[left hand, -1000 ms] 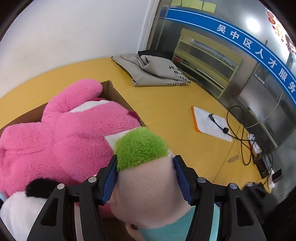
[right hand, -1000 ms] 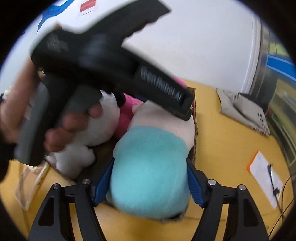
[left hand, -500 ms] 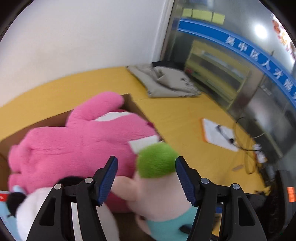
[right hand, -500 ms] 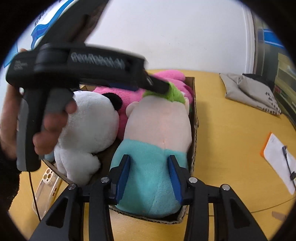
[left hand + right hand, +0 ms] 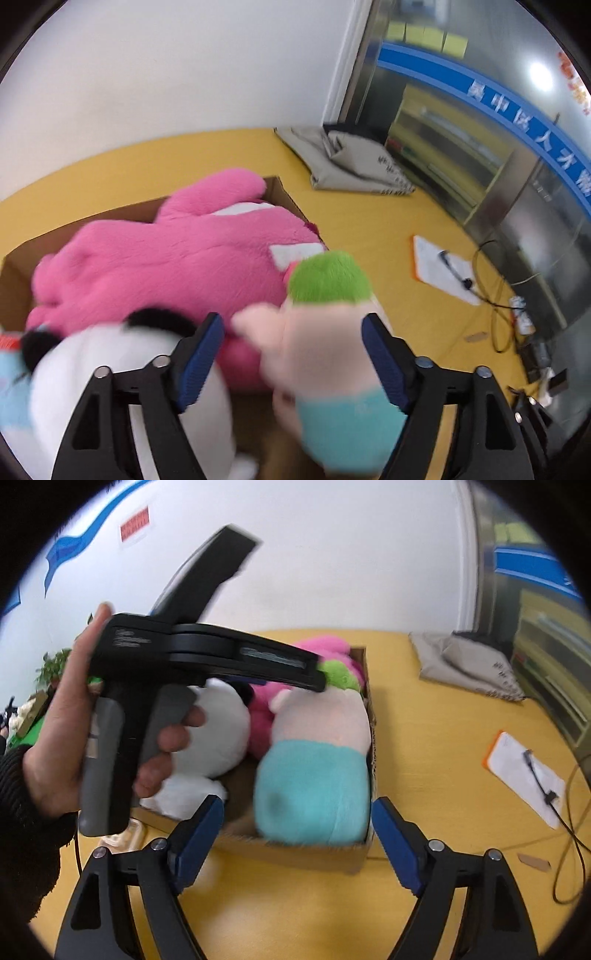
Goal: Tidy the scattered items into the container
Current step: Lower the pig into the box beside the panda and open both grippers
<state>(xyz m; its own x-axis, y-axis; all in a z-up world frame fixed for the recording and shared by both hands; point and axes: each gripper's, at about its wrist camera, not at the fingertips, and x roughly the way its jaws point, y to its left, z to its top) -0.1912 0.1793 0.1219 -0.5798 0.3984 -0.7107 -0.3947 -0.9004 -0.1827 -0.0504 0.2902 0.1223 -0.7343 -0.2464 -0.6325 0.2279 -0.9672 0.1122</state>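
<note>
The brown cardboard box (image 5: 364, 853) on the yellow table (image 5: 424, 775) hides the plush toys' lower parts. The green-haired, teal-trousered plush doll (image 5: 317, 760) lies in it beside the pink plush (image 5: 177, 266) and white panda plush (image 5: 218, 734). A second ago both grippers clamped the doll; now the left gripper (image 5: 291, 358) and right gripper (image 5: 297, 834) are opening, pads clear of it.

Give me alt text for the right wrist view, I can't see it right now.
The right claw, jaws opening and empty, hovers over a cardboard box holding a green-haired doll in teal, a white plush and a pink plush. A hand holds the left claw's black handle above the box.
</note>
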